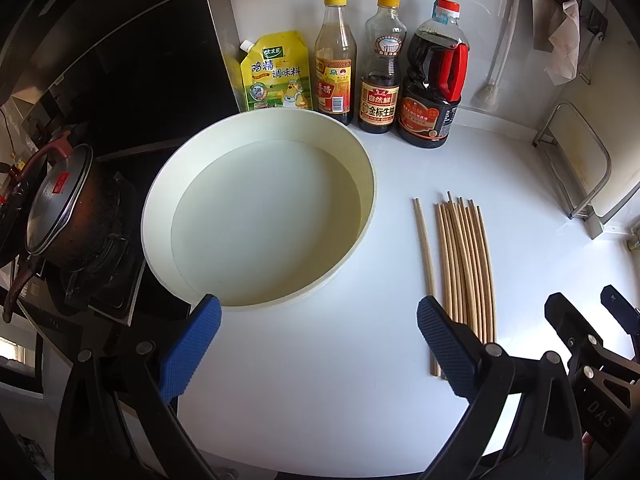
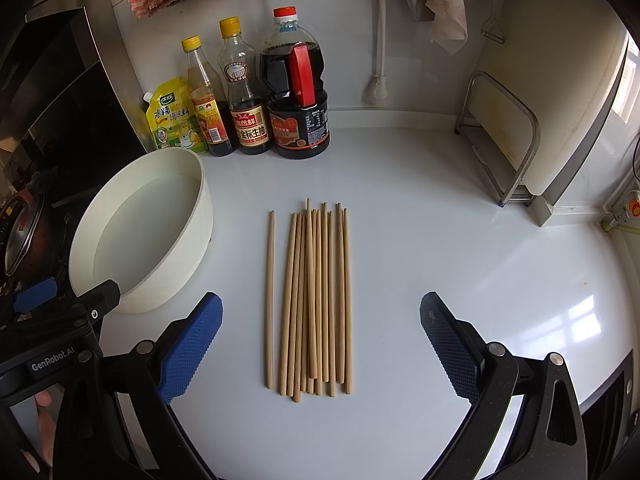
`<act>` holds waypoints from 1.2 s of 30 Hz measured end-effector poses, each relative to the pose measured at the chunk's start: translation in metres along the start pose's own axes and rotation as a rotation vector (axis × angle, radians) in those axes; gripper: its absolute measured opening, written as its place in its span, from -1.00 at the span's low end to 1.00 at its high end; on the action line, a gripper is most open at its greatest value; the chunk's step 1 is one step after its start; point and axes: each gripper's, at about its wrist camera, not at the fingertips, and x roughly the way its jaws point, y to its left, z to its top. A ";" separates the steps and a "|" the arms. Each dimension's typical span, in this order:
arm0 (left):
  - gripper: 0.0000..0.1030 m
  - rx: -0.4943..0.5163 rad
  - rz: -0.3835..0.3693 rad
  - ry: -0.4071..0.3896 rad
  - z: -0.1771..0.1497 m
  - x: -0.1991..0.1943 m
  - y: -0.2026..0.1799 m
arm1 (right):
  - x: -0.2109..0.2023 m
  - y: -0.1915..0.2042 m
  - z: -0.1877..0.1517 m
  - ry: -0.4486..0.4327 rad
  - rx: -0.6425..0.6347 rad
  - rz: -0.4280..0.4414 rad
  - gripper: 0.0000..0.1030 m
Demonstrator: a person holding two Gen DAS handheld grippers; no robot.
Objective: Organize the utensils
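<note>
Round cream shallow basin [image 2: 160, 216] sat empty on white worktop [image 2: 440, 260], eleven wooden chopsticks [image 2: 316, 300] beside it, four condiment containers [image 2: 244, 120] behind, left claw [image 1: 316, 344] and right claw [image 2: 320, 344] both gaped apart, clamping nothing.

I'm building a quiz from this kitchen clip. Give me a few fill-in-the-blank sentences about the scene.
1. The chopsticks lie on the white ____.
2. The round white basin holds no ____.
3. Both the left gripper and the right gripper have their jaws ____.
4. One chopstick lies apart, on the side toward the ____.

Missing words: counter; chopsticks; open; basin
</note>
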 end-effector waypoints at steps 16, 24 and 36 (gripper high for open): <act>0.88 -0.001 0.000 -0.002 -0.001 -0.001 -0.002 | -0.001 0.000 0.002 0.000 0.002 -0.002 0.84; 0.88 -0.002 0.001 -0.001 -0.001 -0.001 -0.001 | -0.001 -0.001 0.004 -0.001 0.002 -0.002 0.84; 0.88 -0.002 -0.001 0.000 -0.004 -0.002 -0.001 | 0.000 -0.001 0.005 -0.001 0.003 -0.001 0.84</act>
